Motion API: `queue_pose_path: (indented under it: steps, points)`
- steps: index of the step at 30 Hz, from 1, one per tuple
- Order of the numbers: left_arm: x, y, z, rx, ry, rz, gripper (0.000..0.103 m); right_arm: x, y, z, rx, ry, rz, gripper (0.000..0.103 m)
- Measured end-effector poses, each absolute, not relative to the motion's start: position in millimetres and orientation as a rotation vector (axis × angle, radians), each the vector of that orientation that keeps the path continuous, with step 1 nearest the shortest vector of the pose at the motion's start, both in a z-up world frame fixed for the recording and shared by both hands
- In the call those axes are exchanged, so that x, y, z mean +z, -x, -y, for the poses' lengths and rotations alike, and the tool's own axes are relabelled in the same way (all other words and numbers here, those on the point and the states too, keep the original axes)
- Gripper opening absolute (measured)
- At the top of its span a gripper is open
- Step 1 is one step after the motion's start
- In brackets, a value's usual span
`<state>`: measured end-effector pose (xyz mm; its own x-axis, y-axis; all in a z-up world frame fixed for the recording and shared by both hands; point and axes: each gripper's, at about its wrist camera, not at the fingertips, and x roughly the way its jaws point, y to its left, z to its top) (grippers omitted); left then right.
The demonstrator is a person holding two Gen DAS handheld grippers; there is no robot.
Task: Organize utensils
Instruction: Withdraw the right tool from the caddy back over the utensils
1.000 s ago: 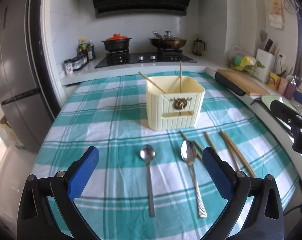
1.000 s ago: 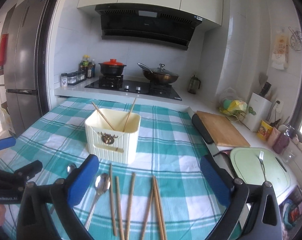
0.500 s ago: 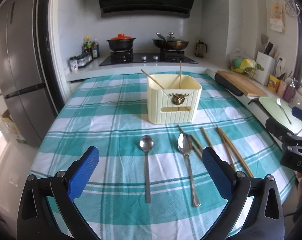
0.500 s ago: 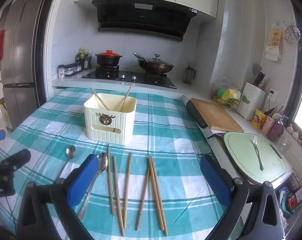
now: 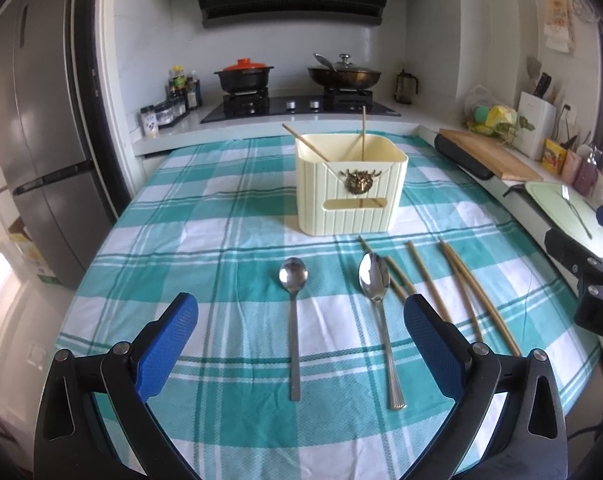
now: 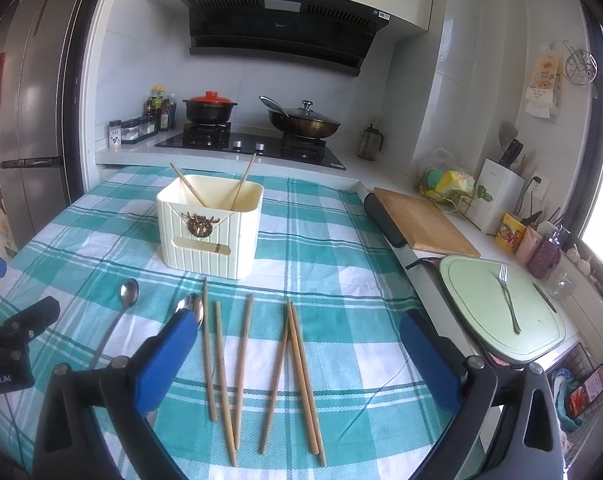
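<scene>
**Cream holder waits while both claws hang spread above loose cutlery**

Cream plastic, ribbed, with a brass ornament on its front, the holder (image 5: 351, 192) stands upright near the middle of the checked tabletop (image 5: 181, 240). Two chopsticks (image 6: 187, 189) lean inside it against opposite walls, which suggests sorting has begun and the holder is the goal for the rest.

What is left lies flat just in front of it, handles toward the person, so each piece can be pinched by its near end. Two spoons (image 5: 295, 320) lie side by side on the left; five loose chopsticks (image 6: 243, 364) lie in a rough row on the right, the two rightmost touching along their length.

The left claw (image 5: 301, 336) hovers over the spoons, spread wide and holding nothing; its opening frames both handles. The right claw (image 6: 297, 352) hangs over the chopsticks, likewise spread and empty. That split looks deliberate: each hand covers the pile nearest it.

Thin sticks lying flat on cloth will probably be awkward to lift, and the touching pair may come up together.
</scene>
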<state>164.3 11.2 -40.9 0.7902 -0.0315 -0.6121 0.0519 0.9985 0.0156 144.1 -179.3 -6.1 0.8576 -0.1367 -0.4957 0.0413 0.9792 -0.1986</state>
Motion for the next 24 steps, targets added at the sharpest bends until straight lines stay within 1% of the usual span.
queue_pose_path:
  steps: [24]
  points:
    - [-67.2, -176.3, -17.8, 0.001, -0.042, -0.739, 0.102, -31.4, -156.4, 196.4, -0.120, 0.161, -0.593, 0.103]
